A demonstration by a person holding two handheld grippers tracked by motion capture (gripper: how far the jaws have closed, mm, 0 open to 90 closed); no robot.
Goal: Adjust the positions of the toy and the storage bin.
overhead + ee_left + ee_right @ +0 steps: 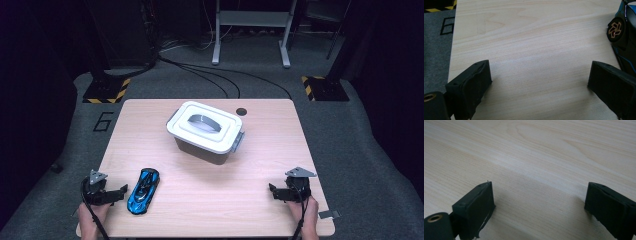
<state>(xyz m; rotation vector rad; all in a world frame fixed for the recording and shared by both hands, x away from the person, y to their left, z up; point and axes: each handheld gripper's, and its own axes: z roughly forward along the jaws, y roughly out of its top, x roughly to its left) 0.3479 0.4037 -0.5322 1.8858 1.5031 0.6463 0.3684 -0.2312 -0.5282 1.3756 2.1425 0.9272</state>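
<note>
My left gripper [120, 190]: jaws released, just beside blue toy car [143, 190] | my right gripper [272, 191]: jaws released, over bare table [210, 185]

I see a dim room with grey carpet [345, 130] around a pale wooden table [210, 195]. Black cables [210, 72] snake across the floor from the dark left. Two yellow-and-black striped base plates [106, 90] flank the far side, and a grey metal stand [252, 30] rises behind. A "6" [102, 121] marks the floor.
</note>
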